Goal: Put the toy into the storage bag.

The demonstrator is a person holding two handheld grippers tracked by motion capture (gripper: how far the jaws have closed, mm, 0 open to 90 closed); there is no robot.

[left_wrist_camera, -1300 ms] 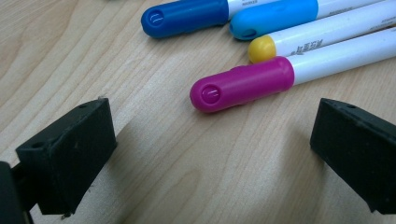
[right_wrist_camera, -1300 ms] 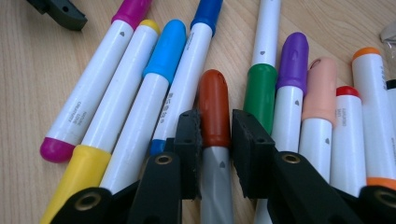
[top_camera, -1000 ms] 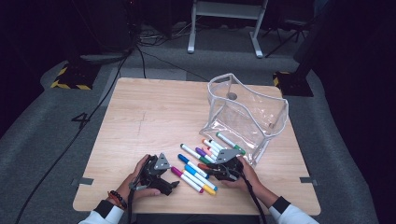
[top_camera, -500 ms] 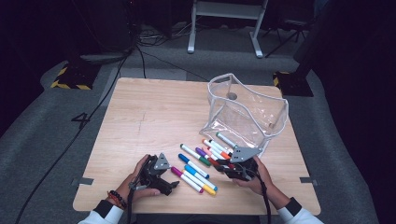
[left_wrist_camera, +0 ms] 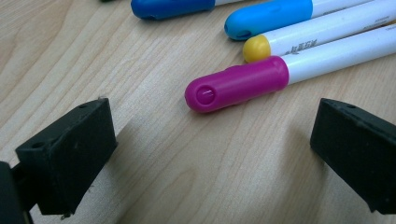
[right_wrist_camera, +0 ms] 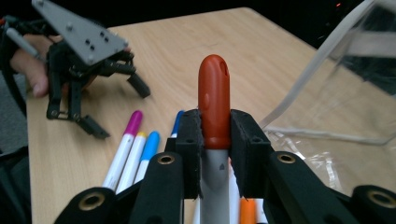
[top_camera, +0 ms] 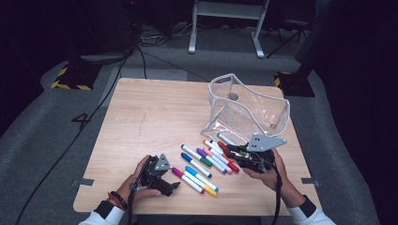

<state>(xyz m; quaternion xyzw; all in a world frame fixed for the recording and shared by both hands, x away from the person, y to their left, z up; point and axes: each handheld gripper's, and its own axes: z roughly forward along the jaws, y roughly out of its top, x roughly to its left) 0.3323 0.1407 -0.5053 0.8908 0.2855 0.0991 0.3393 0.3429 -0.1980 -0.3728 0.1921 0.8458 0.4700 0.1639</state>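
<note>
1. While the left gripper (top_camera: 174,186) rests on the wooden table (top_camera: 155,112) near its front edge, we note its jaws stand wide apart with nothing between them; in the left gripper view the magenta marker (left_wrist_camera: 238,84) lies just ahead of the gap, untouched.
2. We see the right gripper (right_wrist_camera: 215,140) clamped on a red marker (right_wrist_camera: 214,100), pads pressing both sides just below the cap, cap end pointing away from the camera.
3. From the high view, the right gripper (top_camera: 234,151) is held above the table, over the right end of the marker row, just in front of the clear pouch (top_camera: 248,110).
4. Loose markers lie side by side between the two grippers: magenta, yellow (left_wrist_camera: 258,48), light blue (left_wrist_camera: 268,18) and others.
5. We record the pouch standing open at the table's right rear.
</note>
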